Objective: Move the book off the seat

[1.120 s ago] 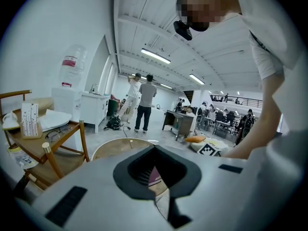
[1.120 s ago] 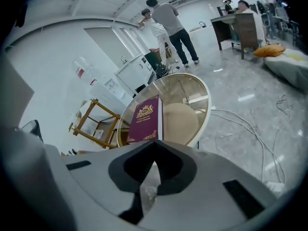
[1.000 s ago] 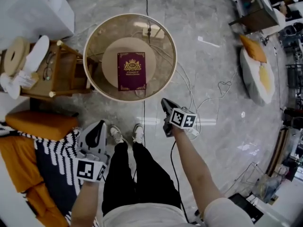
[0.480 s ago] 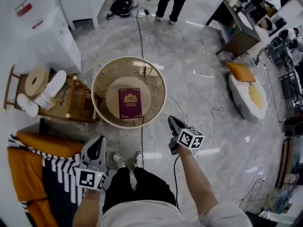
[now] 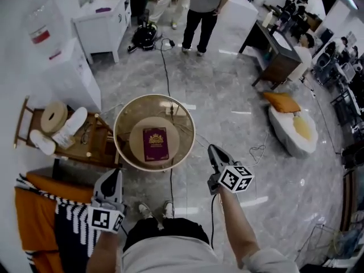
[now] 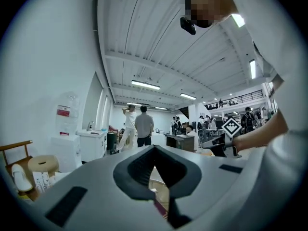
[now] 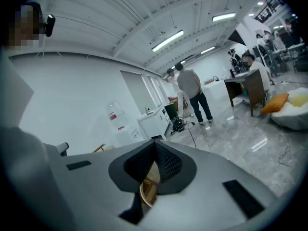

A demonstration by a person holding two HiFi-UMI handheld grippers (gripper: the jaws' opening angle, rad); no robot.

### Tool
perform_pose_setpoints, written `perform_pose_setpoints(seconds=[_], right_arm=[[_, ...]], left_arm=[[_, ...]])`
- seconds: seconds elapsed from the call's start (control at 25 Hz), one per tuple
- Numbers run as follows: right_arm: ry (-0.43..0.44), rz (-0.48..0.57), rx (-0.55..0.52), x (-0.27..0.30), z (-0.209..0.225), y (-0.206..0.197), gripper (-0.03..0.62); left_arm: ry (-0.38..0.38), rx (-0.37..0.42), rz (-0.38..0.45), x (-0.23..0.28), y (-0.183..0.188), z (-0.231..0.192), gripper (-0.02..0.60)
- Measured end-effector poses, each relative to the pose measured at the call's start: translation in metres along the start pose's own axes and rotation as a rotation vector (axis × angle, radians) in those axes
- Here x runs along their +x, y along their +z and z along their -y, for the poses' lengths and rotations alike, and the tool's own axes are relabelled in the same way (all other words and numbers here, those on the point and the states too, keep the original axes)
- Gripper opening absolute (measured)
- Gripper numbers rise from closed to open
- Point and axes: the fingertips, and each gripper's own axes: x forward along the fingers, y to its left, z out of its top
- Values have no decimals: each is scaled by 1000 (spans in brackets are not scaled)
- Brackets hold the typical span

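A maroon book [image 5: 154, 145] with a gold crest lies flat on the beige disc of a round seat with a clear rim [image 5: 123, 119], seen in the head view. My left gripper [image 5: 112, 178] is held up in the air on the near left of the seat, shut and empty. On the near right my right gripper [image 5: 215, 151] is also in the air, shut with nothing in it. In the left gripper view the left gripper [image 6: 155, 150] points level, and a sliver of the book [image 6: 160, 210] shows below its tips. The right gripper [image 7: 155, 143] points over the seat's rim [image 7: 148, 189].
A wooden chair [image 5: 85, 147] with a tape roll and a shoe stands left of the seat. Orange and striped cloth [image 5: 40, 215] lies at the near left. Two people [image 5: 202, 7] stand beyond, near white cabinets [image 5: 105, 21]. A beanbag [image 5: 293, 131] and a desk [image 5: 276, 56] are at right. A cable [image 5: 166, 75] crosses the floor.
Both grippers have risen well above the floor, the right one more. The head view now takes in more of the room, so the seat looks smaller. The book has not moved.
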Motion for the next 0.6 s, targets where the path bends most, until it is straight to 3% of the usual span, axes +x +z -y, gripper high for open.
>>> perform_pose_setpoints(seconds=[0.6], right_arm=[[65,158,-302,-40,-70,96,21]], left_arm=[[114,79,131,-32,63,-36,15]])
